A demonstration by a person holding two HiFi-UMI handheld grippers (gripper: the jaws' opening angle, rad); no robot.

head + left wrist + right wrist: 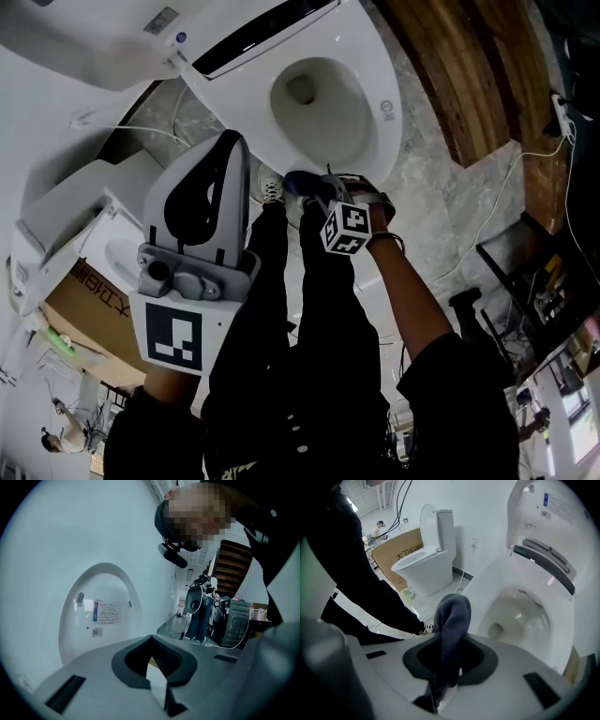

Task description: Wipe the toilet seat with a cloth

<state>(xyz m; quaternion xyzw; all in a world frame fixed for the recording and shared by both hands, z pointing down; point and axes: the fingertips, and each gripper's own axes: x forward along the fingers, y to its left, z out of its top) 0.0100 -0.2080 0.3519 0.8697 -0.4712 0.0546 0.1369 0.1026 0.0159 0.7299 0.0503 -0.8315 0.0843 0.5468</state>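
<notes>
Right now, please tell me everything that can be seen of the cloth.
The cloth is dark blue-grey, soft and thick like towelling. It is bunched into a roll, clamped at its lower end by the right tongs, and rises past them with its top folded over. It is held close to the white toilet's rim; whether it touches cannot be told.

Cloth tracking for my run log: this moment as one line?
right gripper: shut on cloth | left gripper: shut, empty | toilet: lid up | cloth near front rim, contact unclear
</notes>
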